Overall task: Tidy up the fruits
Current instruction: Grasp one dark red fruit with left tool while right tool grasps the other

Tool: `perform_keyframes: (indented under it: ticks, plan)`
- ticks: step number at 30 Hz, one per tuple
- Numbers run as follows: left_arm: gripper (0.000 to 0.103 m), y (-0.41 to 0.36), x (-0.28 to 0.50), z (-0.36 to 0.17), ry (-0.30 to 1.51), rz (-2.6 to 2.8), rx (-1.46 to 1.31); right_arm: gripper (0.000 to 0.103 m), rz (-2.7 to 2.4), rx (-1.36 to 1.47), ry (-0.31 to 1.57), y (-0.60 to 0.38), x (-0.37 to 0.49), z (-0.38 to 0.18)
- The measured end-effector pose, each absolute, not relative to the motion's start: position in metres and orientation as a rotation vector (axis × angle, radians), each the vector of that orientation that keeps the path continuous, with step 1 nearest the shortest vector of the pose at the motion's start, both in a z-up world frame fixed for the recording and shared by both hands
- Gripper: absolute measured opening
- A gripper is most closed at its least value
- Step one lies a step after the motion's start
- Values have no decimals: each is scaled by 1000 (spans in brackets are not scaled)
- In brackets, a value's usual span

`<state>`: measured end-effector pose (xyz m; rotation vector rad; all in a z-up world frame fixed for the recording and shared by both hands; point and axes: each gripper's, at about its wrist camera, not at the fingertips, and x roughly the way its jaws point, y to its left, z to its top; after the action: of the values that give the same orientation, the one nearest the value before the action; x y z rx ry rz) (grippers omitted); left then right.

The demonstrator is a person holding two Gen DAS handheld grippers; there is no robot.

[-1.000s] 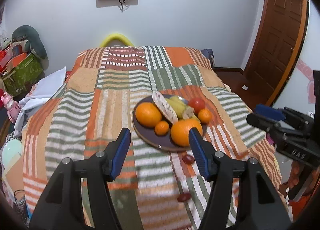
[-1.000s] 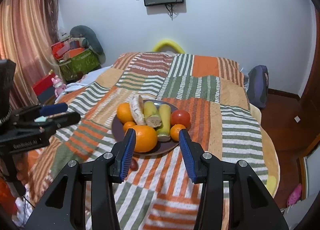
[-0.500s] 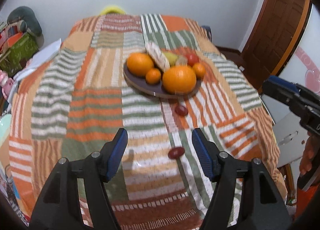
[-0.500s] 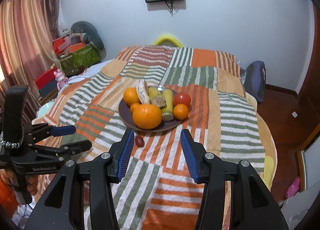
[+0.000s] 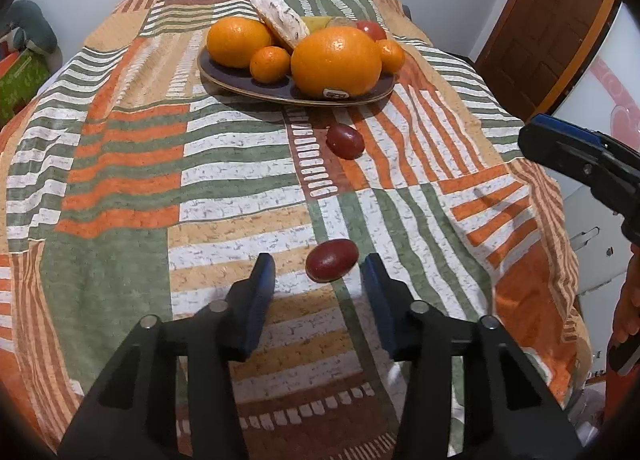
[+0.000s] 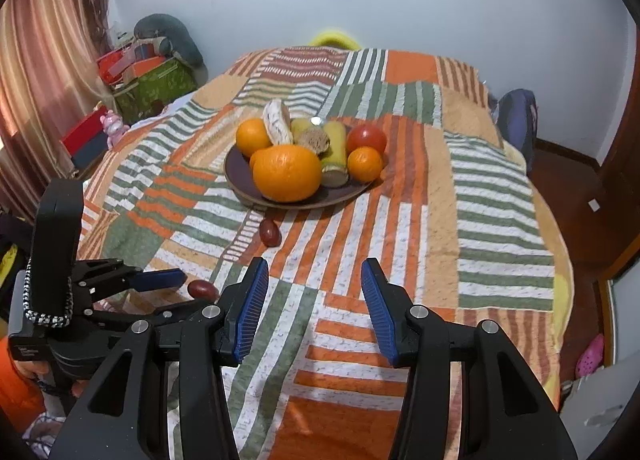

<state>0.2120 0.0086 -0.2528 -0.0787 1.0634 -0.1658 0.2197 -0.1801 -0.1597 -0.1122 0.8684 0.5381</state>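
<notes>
On the striped patchwork cloth [image 5: 240,163], a glossy dark-red oval fruit [image 5: 331,260] — between the left gripper's [image 5: 318,280] spread jaws.

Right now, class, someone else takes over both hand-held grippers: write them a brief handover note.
Left hand-held gripper: open, empty, fingers flanking the near red fruit on the cloth.
Right hand-held gripper: open, empty, hovering above the cloth.
Plate holds oranges, tomato and other pieces.
Second red fruit lies loose just in front of the plate.
Done: most fruit is on the plate.
Left: probably move both red fruits there.
</notes>
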Motion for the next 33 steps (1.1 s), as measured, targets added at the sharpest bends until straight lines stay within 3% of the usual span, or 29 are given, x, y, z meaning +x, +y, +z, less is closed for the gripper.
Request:
perform_keyframes:
  ticks: [6,19,26,29,33]
  plan:
    - [23,12,206,-255,1038,-222,-116,45,561,-115,898,-170,224,-173]
    - [22,52,203,-233,939,-146,-135,45,614,-188,932,-122,245,-199]
    - [22,74,206,-237,933,-115,-153,32,620,-190,975,-103,264,-212]
    - [22,75,207,-239,935,-113,-153,20,630,-199,994,-97,267,-216]
    - [22,73,209,-239,933,-120,-157,17,629,-221,986,-95,263,-218]
